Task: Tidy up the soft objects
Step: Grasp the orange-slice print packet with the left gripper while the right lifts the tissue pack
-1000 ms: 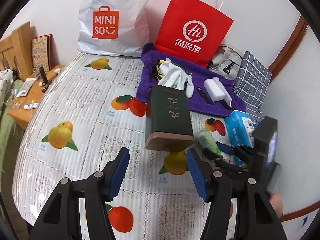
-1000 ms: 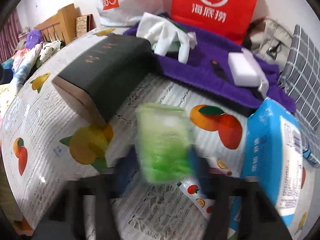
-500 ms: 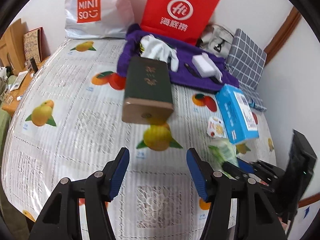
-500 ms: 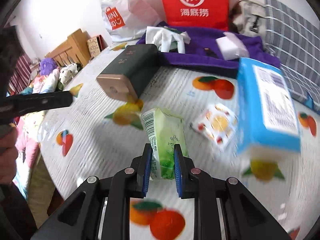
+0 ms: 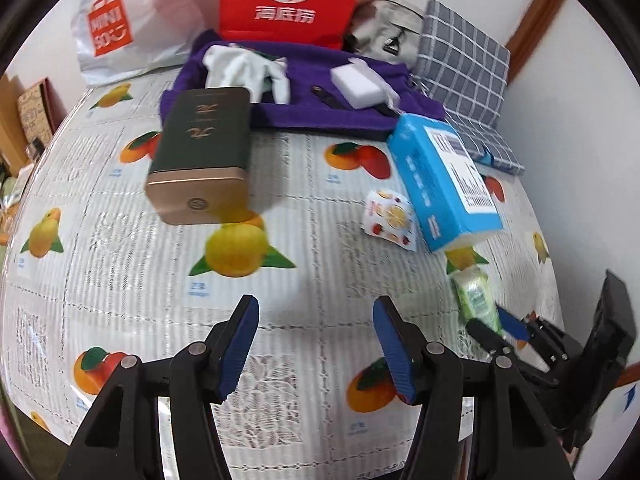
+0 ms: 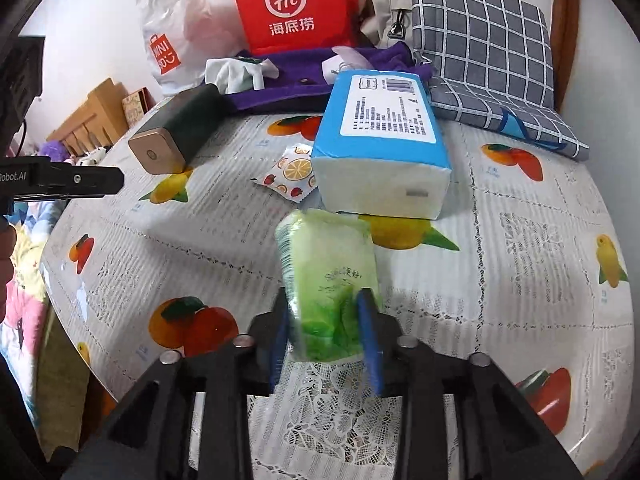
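My right gripper (image 6: 326, 322) is shut on a green tissue pack (image 6: 328, 276) and holds it near the table's front, just in front of a blue tissue pack (image 6: 380, 140). The green pack (image 5: 476, 300) and right gripper (image 5: 498, 326) also show at the right of the left wrist view. My left gripper (image 5: 316, 336) is open and empty above the fruit-print tablecloth (image 5: 280, 304). A small fruit-print packet (image 5: 388, 216) lies beside the blue tissue pack (image 5: 440, 184). White gloves (image 5: 248, 68) and a white sponge (image 5: 358, 82) lie on a purple towel (image 5: 320, 116).
A dark green box with a gold end (image 5: 204, 156) lies left of centre. A red paper bag (image 5: 292, 0), a white Miniso bag (image 5: 120, 32), a grey pouch (image 5: 384, 28) and a checked grey bag (image 5: 464, 64) stand along the back wall. Wooden furniture (image 6: 100, 116) is at left.
My right gripper has carried the green tissue pack back toward the table's front right, in front of the blue pack. My left gripper has drawn back, still open.
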Tool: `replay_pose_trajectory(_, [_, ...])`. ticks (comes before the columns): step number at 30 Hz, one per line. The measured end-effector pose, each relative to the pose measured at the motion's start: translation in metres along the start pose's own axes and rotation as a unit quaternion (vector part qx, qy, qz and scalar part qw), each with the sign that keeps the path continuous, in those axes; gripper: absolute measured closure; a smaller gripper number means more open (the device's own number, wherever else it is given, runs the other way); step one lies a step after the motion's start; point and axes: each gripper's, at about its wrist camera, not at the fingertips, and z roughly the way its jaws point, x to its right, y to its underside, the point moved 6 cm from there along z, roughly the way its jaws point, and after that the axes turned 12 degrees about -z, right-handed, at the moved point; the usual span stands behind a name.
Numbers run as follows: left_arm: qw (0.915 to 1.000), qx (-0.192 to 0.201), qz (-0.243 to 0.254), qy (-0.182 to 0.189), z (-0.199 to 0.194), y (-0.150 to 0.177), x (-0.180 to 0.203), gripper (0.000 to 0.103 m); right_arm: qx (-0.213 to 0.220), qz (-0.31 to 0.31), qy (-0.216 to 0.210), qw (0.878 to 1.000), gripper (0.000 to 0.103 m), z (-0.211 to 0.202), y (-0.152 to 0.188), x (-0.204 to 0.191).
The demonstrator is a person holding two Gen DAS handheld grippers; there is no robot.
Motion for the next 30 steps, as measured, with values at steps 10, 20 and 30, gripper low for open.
replay_pose_trajectory(10, [0.9992,0.005,0.034,-0.02,0.01,0.006,0.028,0.046,0.019,0.049,-0.045,0.998,0.02,0.013,0.012,0.008])
replay_pose_trajectory(20, [0.9985,-0.024,0.048,-0.003,0.037,0.0,0.055,0.046,0.052,0.0,0.001,0.999,0.025,0.024,0.009,-0.014])
replay_pose_trajectory(30, [0.9956,-0.012,0.089,-0.028,0.074,-0.022,0.077,0.046,0.046,0.073,0.019,0.996,0.049,0.013,0.023,0.04])
